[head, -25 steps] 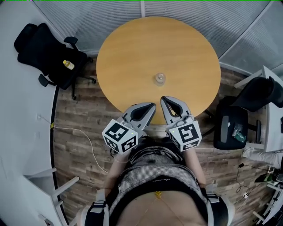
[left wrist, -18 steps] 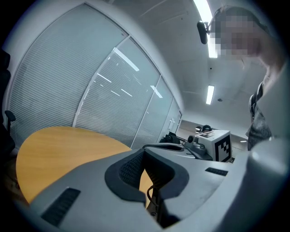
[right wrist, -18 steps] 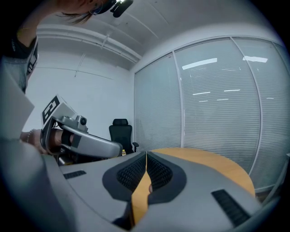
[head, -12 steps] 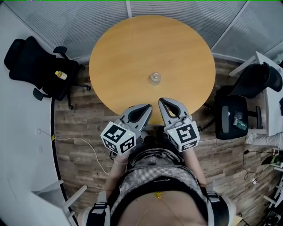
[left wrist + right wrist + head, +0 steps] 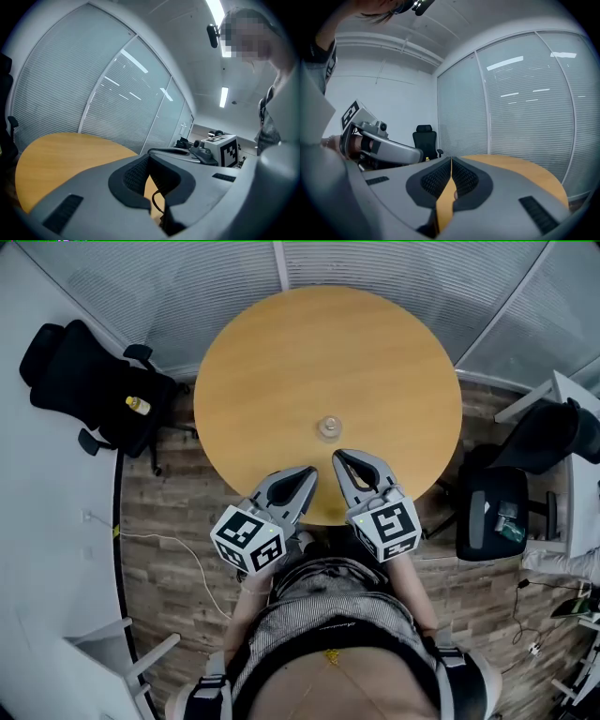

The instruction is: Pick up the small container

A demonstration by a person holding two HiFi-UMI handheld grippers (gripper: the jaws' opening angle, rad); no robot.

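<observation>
The small clear container (image 5: 328, 427) stands upright on the round wooden table (image 5: 281, 362), toward its near edge. Both grippers hover over that near edge, side by side. My left gripper (image 5: 311, 472) is shut and empty, a little short and left of the container. My right gripper (image 5: 338, 457) is shut too, its tip just short of the container and apart from it. In the left gripper view the pads (image 5: 136, 176) meet with nothing between them. In the right gripper view the pads (image 5: 438, 177) are pressed together over the tabletop (image 5: 525, 171). Neither gripper view shows the container.
A black office chair (image 5: 89, 381) with a yellow bottle (image 5: 138, 405) on its seat stands left of the table. Another black chair (image 5: 489, 512) is at the right, beside a white desk (image 5: 577, 418). A glass wall with blinds (image 5: 394, 268) curves behind the table. A cable (image 5: 178, 531) lies on the floor.
The head view has shifted a little. Both grippers have edged forward, so the container now sits closer to the right gripper's tip. Both jaws stay shut.
</observation>
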